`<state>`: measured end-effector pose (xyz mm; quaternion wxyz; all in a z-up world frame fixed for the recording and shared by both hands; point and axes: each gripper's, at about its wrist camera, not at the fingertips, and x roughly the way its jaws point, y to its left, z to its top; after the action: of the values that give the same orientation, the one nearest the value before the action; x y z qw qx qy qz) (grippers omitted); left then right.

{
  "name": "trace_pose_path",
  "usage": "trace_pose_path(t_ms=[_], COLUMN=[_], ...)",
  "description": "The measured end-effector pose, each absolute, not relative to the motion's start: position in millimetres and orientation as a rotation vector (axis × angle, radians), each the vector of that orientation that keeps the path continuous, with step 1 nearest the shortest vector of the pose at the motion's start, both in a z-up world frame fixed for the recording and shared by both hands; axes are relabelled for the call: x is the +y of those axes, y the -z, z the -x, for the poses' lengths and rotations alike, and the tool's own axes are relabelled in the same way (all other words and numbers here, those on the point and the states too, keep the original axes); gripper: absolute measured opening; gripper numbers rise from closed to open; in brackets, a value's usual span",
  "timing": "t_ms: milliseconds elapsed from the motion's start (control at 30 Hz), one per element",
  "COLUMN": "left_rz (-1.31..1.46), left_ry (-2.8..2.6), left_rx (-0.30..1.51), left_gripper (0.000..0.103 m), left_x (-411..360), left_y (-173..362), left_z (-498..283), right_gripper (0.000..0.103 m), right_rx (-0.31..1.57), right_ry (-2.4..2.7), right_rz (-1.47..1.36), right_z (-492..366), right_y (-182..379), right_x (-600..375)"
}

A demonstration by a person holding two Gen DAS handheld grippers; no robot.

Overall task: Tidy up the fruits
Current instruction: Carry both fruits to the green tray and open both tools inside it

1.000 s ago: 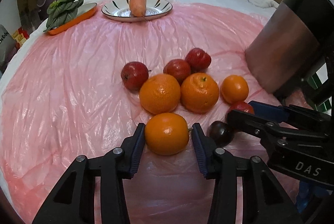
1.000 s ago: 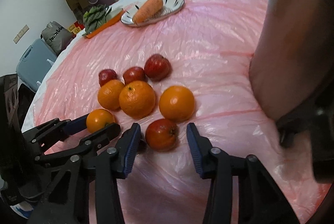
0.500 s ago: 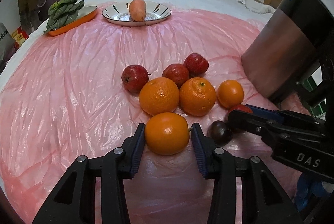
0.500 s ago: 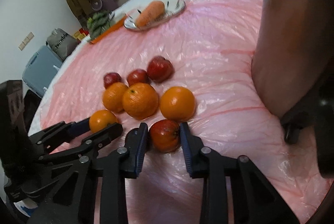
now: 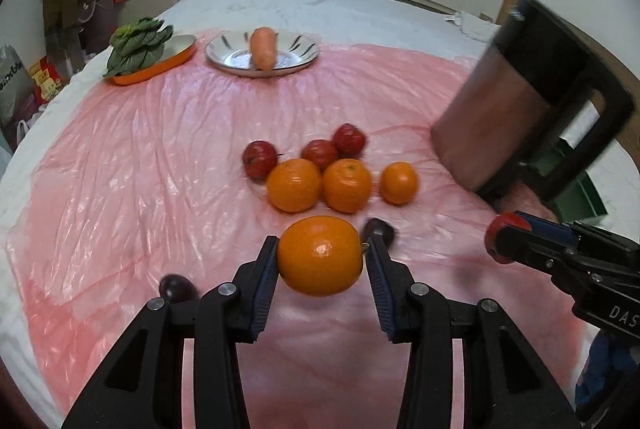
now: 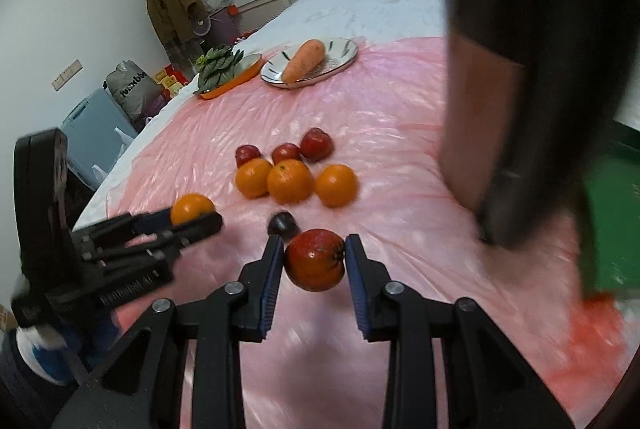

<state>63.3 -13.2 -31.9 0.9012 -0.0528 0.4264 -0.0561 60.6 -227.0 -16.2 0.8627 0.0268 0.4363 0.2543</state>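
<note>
While both tools hang above the pink plastic sheet (image 5: 132, 157), I count the fruit. My left gripper (image 5: 322, 261) is clamped on 1 large orange (image 5: 320, 255), and my right gripper (image 6: 314, 261) is clamped on 1 reddish-orange fruit (image 6: 315, 260); both are lifted clear of the sheet. Below lie 3 oranges (image 5: 346, 185) in a row, with 3 red apples (image 5: 318, 153) touching behind them. I see 2 dark plums (image 5: 178, 289), 1 beside each left finger. Farther back, 1 carrot (image 5: 263, 47) rests on 1 patterned plate (image 5: 306, 55), and 1 orange dish (image 5: 180, 55) holds leafy greens (image 5: 138, 47).
</note>
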Motion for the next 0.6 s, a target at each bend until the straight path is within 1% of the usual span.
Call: trace_pose_path(t_ms=[233, 433, 600], left_rz=[0.068, 0.017, -0.007], left_ry=[0.274, 0.471, 0.562], left_rx=[0.886, 0.869, 0.86], left_gripper=[0.038, 0.038, 0.038], left_x=[-82, -179, -263], left_y=[13, 2, -3], left_z=[-41, -33, -51], right_gripper=[0.025, 0.025, 0.025], right_rx=[0.879, 0.825, 0.803], right_ry=[-0.41, -0.259, -0.158], right_rz=[-0.028, -0.062, -0.079], right_z=[-35, -42, -60], right_y=[-2, -16, -16], right_x=[-306, -391, -451])
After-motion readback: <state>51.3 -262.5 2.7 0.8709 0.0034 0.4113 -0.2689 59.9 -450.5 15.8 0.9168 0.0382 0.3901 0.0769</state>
